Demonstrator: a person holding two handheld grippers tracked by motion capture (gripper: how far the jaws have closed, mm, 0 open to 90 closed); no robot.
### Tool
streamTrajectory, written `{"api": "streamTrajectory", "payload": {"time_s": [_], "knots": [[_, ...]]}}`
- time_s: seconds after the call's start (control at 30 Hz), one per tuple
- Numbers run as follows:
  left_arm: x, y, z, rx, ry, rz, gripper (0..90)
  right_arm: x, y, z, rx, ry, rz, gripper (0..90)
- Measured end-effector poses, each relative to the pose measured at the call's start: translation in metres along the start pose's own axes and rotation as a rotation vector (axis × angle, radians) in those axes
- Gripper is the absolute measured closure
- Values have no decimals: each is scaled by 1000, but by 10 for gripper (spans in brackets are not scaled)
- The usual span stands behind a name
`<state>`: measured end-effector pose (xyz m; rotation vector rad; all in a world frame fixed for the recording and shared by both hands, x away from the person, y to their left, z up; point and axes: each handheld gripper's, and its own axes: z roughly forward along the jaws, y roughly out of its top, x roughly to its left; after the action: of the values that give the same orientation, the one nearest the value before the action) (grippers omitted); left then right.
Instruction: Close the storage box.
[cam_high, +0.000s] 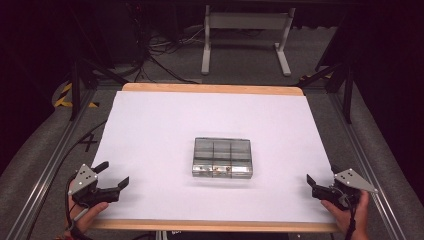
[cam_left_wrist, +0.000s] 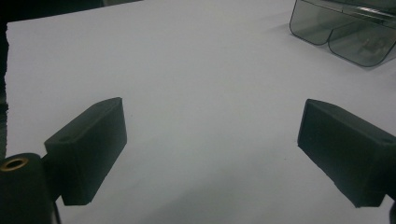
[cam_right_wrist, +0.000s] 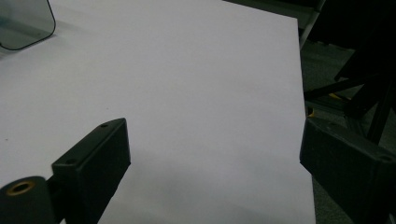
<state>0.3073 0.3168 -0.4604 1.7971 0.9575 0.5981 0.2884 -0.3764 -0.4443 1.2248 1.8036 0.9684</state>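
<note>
A smoky clear plastic box (cam_high: 222, 157) with several compartments sits closed in the middle of the white sheet (cam_high: 150, 125); small items lie in its front cells. My left gripper (cam_high: 114, 173) rests at the sheet's near left corner, held by a hand, jaws wide apart with nothing between them. In the left gripper view the left gripper (cam_left_wrist: 211, 112) points toward the box (cam_left_wrist: 345, 32) at upper right. My right gripper (cam_high: 321, 174) rests at the near right corner, also open and empty. The right gripper view has the right gripper (cam_right_wrist: 212, 128) over bare sheet, with the box's corner (cam_right_wrist: 23, 23) at top left.
The sheet covers a wooden tabletop (cam_high: 210, 89) whose edge shows at front and back. Metal frame rails (cam_high: 45, 170) run along both sides. White desk legs (cam_high: 206, 47) and floor cables (cam_high: 160, 50) lie beyond the far edge.
</note>
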Motion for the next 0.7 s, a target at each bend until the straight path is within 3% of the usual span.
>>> {"api": "streamTrajectory", "payload": {"time_s": [0.13, 0.33, 0.7], "knots": [[-2, 0, 1, 0, 10, 12, 86, -1, 1, 3, 34, 6, 8, 87], [-1, 1, 2, 23, 9, 12, 82, 2, 1, 4, 39, -3, -22, 92], [-2, 2, 4, 39, 13, 14, 80, 3, 1, 4, 41, -4, -27, 87]]}}
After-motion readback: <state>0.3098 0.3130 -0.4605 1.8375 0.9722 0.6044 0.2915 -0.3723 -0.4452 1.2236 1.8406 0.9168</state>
